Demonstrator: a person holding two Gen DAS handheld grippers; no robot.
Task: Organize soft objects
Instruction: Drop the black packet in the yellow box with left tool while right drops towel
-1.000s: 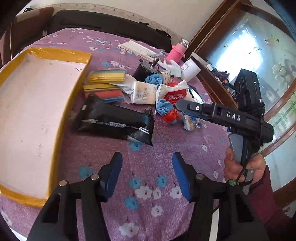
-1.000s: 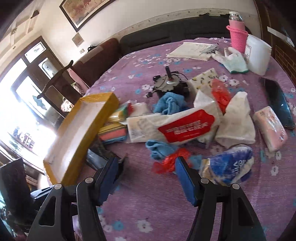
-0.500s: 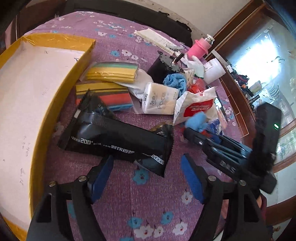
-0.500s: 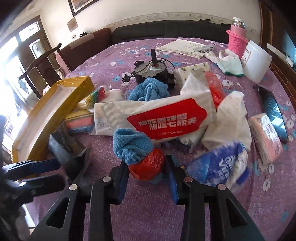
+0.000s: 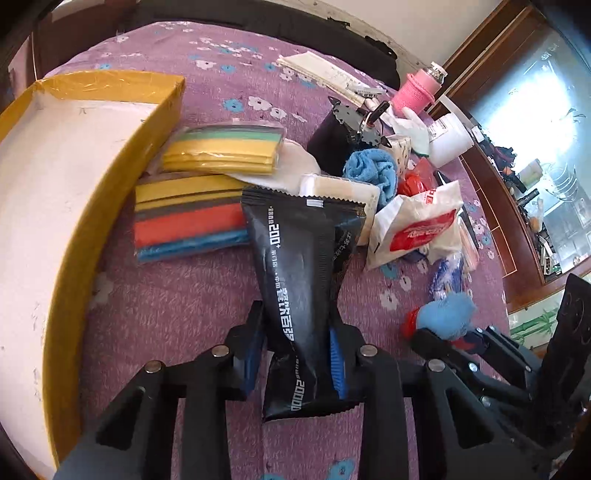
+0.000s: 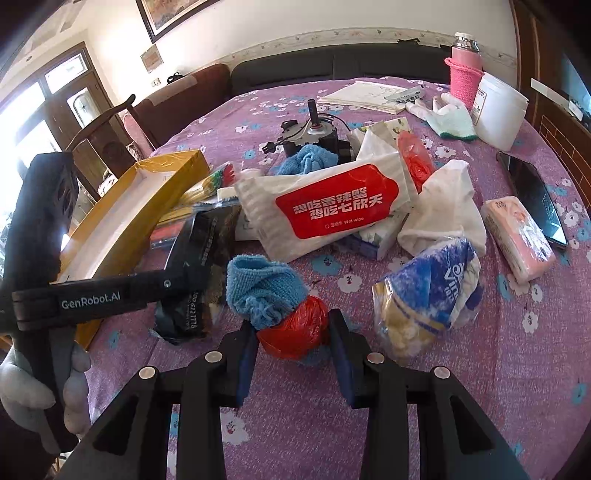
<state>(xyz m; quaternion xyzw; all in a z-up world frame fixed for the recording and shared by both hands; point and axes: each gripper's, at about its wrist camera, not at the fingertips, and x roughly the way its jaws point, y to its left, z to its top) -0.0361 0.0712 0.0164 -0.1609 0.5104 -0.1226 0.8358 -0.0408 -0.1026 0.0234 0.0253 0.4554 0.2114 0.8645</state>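
Pickup step: left tool clamps the black pouch, right tool pinches the cloth bundle; next, probably the yellow box at upper left.

yellow tray cropped left, phone partly cropped

This is a lived-in home, most likely a sitting or dining room. The worktop is a round table under a purple cloth printed with small flowers. Along its far edge runs a dark sofa, with a carved wooden chair by the left edge. A framed picture hangs on the pale wall above, and a wood-framed glass door lets in daylight. A glass-fronted wooden cabinet stands past the right edge. Household clutter covers the cloth: a pink flask, a phone, tissue packs.
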